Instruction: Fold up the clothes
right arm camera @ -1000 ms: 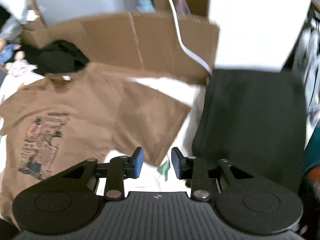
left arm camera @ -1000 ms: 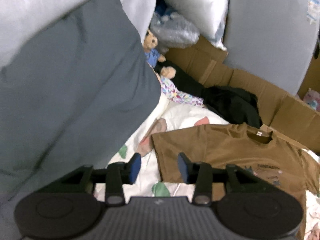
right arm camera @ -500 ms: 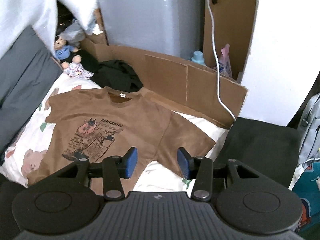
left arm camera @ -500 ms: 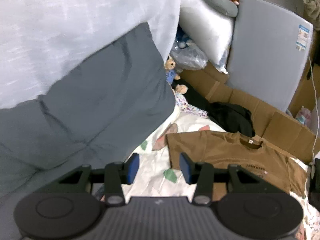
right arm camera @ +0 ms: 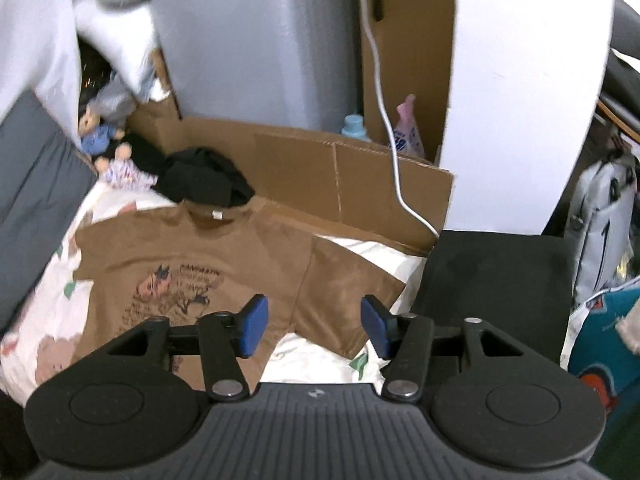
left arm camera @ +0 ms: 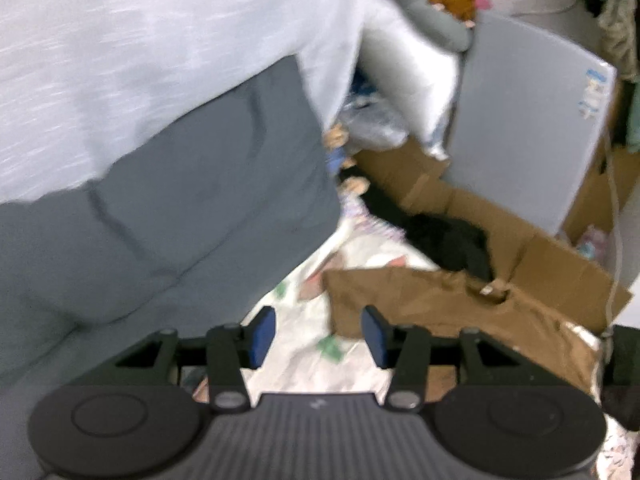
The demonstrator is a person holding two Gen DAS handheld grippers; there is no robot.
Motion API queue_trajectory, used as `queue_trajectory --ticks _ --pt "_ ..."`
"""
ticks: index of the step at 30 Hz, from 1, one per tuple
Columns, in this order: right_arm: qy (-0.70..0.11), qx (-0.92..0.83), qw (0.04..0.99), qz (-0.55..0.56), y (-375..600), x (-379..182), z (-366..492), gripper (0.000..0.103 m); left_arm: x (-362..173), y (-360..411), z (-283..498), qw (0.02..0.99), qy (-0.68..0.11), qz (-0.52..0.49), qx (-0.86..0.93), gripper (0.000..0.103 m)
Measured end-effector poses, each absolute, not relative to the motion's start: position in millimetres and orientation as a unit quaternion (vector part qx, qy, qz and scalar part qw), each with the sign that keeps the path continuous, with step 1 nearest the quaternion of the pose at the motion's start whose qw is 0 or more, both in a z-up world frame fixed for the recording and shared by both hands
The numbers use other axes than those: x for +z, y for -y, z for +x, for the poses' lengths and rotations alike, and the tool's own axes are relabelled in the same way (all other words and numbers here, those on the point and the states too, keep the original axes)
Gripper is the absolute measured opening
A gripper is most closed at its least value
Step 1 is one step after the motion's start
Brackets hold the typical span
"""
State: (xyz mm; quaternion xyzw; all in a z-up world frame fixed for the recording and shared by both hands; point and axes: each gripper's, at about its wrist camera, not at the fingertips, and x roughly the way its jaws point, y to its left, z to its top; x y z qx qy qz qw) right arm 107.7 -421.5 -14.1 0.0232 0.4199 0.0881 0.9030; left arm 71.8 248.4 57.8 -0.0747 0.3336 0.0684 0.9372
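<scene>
1. Closest in: the right gripper (right arm camera: 314, 326) has its blue pads spread wide with nothing between them, hovering above the bed. The left gripper (left arm camera: 318, 336) is the same deal — pads apart, holding nothing.

2. Just past the right fingers is the brown T-shirt (right arm camera: 192, 256), spread flat and print-side up on the patterned bedsheet (right arm camera: 320, 354). Both sleeves are out and there's no fold in it that I can see.

3. The bit that matters: from the right gripper, the shirt's right-hand sleeve (right arm camera: 348, 292) sits at about 12 to 1 o'clock, right beyond the pads, with its lower corner nearest. The body and print run off toward 10 o'clock.

4. The long axis goes from the hem, near and to the left, up to the collar (right arm camera: 210, 216) at about 11 o'clock.

5. From the left gripper, the other sleeve edge (left arm camera: 340, 300) is at about 12 o'clock, just beyond the pads, and the rest stretches toward 2 o'clock. So each gripper is near its own sleeve; the right one looks a touch closer.

6. Further back: a black garment (right arm camera: 204, 182) touching the collar, then cardboard (right arm camera: 340, 184) — and a grey cushion (left arm camera: 160, 220) at 9 o'clock in the left view.
</scene>
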Motion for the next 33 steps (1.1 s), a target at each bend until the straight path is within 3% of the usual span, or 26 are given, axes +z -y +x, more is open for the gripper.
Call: queue_trajectory --ticks 7,20,33 --pt "-0.426 0.074 0.901 0.028 430.5 -44.0 91.5 0.061 -6.6 -217.3 106.0 0.934 -0.348 -0.083 -0.008 0.051" --pt "-0.455 0.11 0.883 0.042 397.9 -96.6 67.3 0.061 -157.2 -203.5 75.2 0.891 -0.441 -0.1 -0.044 0.051" --pt "-0.493 0.147 0.857 0.01 349.4 -131.5 59.9 0.061 -263.3 -188.7 60.4 0.855 -0.5 -0.119 -0.071 0.051"
